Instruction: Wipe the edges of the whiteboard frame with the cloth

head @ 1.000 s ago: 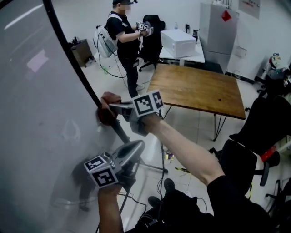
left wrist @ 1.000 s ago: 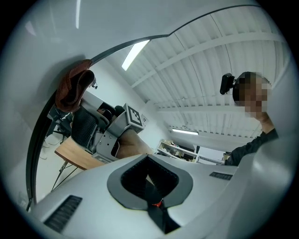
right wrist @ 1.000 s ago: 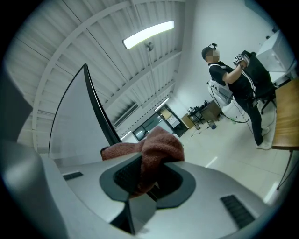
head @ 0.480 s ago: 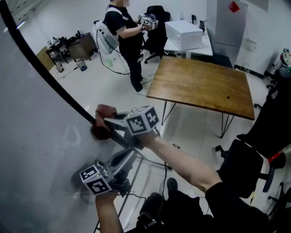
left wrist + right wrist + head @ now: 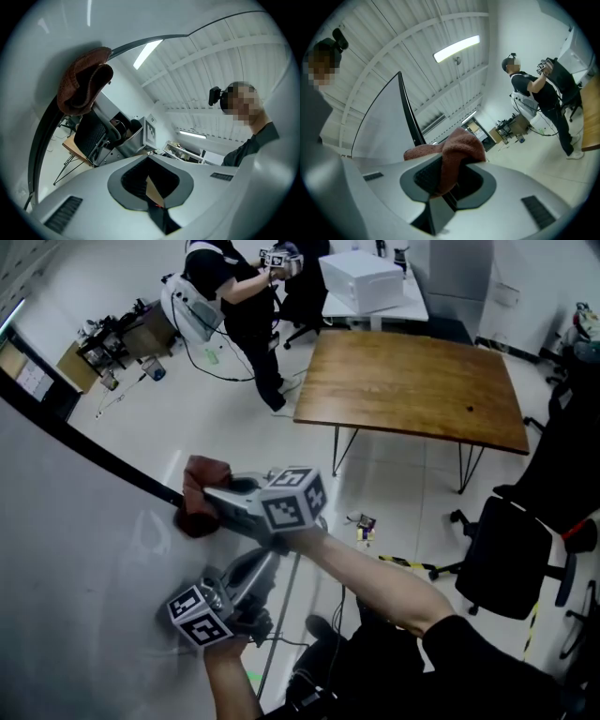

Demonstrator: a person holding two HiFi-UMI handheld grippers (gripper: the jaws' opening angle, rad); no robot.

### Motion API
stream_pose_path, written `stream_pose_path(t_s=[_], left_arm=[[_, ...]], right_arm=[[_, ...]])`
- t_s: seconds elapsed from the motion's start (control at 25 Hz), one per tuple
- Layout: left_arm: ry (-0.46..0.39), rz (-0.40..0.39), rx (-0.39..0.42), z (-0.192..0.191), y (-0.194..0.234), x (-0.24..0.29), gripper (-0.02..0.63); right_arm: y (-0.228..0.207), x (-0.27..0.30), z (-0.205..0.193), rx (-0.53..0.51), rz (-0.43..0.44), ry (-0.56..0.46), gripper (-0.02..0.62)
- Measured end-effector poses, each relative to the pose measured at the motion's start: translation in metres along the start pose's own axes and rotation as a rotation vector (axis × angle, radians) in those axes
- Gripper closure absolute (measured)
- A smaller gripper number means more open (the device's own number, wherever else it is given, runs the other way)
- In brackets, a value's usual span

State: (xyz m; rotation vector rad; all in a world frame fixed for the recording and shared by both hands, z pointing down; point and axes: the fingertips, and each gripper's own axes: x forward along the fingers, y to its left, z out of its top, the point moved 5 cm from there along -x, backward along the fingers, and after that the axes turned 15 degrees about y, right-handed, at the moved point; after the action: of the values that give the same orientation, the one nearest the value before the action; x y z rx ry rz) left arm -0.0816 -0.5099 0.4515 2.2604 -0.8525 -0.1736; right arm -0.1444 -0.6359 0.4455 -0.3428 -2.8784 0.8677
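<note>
The right gripper [image 5: 217,495] had its fingers clamped on the cloth [image 5: 197,495], a reddish-brown wad bunched out ahead of the tips and pressed against the black frame [image 5: 94,454] of the whiteboard [image 5: 75,577]. In its own view the cloth filled the gap between the jaws, and the frame rose just beyond the fingertips. The left gripper [image 5: 274,561] hung below the right, fingers closed together on nothing, clear of the cloth. Wiping looked under way on this one edge: the cloth sat partway along the frame, with a long run stretching away past the fingers. No view showed which part was already clean. The other edges were out of sight, so most of the job was probably not yet done.
</note>
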Motion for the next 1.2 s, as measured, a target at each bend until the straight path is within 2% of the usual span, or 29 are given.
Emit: stream_pose_path(t_s=[0.4, 0.56, 0.76, 1.2], left_arm=[[0.061, -0.077, -0.007, -0.006, 0.0, -0.003, 0.611], [0.073, -0.093, -0.02, -0.011, 0.002, -0.004, 0.611], [0.091, -0.105, -0.026, -0.026, 0.006, -0.003, 0.611], [0.119, -0.104, -0.059, -0.027, 0.013, -0.006, 0.611]], right_arm=[[-0.003, -0.011, -0.01, 0.08, 0.04, -0.142, 0.502], [-0.001, -0.013, -0.014, 0.08, 0.049, -0.169, 0.501], [-0.007, -0.02, -0.036, 0.122, 0.055, -0.22, 0.5], [-0.034, -0.014, -0.072, 0.217, 0.015, -0.193, 0.502]])
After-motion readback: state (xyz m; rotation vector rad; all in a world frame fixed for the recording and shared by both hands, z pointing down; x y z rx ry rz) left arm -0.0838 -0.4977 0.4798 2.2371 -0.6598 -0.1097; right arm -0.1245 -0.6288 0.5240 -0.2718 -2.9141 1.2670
